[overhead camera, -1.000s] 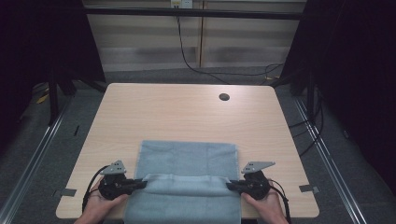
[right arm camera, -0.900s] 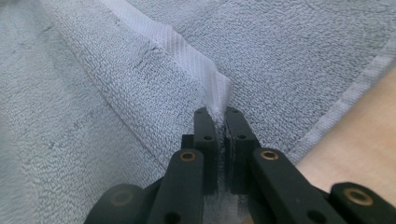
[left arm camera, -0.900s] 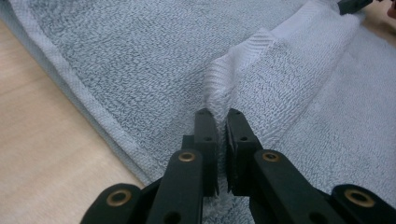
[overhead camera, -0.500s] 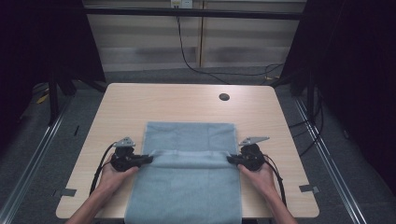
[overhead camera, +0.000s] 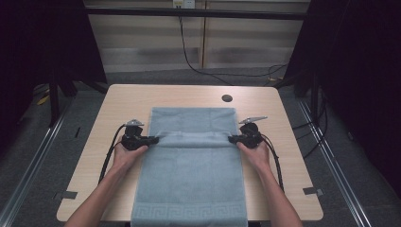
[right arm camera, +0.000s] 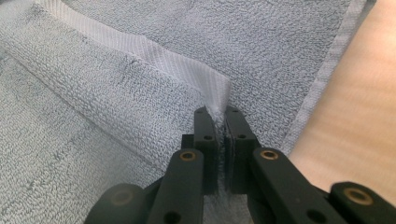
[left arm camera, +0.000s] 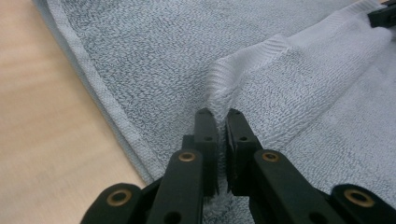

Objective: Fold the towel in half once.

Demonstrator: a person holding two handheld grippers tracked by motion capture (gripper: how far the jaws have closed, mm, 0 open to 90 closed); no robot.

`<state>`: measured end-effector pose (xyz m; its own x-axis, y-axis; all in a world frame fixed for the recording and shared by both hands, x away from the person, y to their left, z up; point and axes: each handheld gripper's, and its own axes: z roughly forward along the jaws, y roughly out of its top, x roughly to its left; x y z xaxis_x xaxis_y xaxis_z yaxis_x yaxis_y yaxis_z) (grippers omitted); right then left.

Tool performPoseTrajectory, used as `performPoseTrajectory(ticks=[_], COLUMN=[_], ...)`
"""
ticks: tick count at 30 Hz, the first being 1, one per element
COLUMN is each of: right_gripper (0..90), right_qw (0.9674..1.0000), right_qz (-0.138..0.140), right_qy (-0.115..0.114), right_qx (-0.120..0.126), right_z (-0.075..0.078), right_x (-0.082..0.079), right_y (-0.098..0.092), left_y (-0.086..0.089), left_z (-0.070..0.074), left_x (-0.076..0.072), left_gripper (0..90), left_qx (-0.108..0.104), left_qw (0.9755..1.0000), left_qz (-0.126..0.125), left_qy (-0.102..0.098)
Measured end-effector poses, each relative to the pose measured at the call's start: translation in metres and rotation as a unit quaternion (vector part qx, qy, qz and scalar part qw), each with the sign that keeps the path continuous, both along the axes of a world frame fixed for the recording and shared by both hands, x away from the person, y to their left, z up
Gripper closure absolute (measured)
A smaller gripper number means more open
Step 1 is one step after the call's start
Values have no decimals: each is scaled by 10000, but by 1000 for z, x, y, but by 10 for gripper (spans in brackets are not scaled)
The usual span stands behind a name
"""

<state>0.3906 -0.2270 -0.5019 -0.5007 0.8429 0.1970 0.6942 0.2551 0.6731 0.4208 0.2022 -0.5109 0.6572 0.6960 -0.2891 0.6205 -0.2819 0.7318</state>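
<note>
The towel (overhead camera: 191, 170) is pale grey-blue terry with a woven Greek-key band along the end at the table's near edge and a smooth, paler ribbed hem, the table (overhead camera: 132, 97) is light wood-grain, and both grippers' jaws are black with brass-coloured rivets.

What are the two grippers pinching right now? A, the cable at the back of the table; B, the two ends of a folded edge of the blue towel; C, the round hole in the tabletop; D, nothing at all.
B: the left gripper and the right gripper each have their jaws shut on a corner of the blue towel, holding its folded edge across the table.
</note>
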Motion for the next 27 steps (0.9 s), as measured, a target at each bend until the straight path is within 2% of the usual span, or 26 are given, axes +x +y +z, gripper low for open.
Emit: performPoseTrajectory(ticks=[2,4,8,13,16,18,19,22,23,25,27], right_gripper=[863,863,863,863,863,863,863,863,863,862,862], right_qw=[10000,9999,9997,9993,9995,9994,9992,9980,9973,9950,9924], right_qz=[-47,-105,-229,-364,-311,-292,-296,-238,-211,-225,-188], right_qy=[-17,30,70,-39,-58,-147,-208,-451,-545,-766,-1013], right_qx=[32,63,-23,34,39,88,183,364,439,606,669], right_z=[-1,-1,0,-2,-1,4,7,24,32,50,69], right_x=[10,18,30,34,34,33,33,32,32,30,29], right_y=[-1,-2,1,1,0,-2,-3,-9,-11,-13,-14], left_y=[1,-2,-4,-4,-4,-2,-1,4,6,7,8], left_z=[-2,-3,-3,-3,-2,1,4,19,27,47,63], left_x=[9,13,20,24,24,24,23,23,24,23,21], left_gripper=[851,851,851,850,850,851,852,852,852,852,852], left_qx=[-87,-63,-66,-55,-99,-61,-203,-348,-465,-568,-649], left_qw=[9999,9998,9995,9993,9992,9994,9992,9985,9978,9961,9946], left_qz=[92,170,297,376,378,334,328,302,306,311,299], left_qy=[27,-65,-77,-65,-14,-81,-95,-291,-374,-591,-758])
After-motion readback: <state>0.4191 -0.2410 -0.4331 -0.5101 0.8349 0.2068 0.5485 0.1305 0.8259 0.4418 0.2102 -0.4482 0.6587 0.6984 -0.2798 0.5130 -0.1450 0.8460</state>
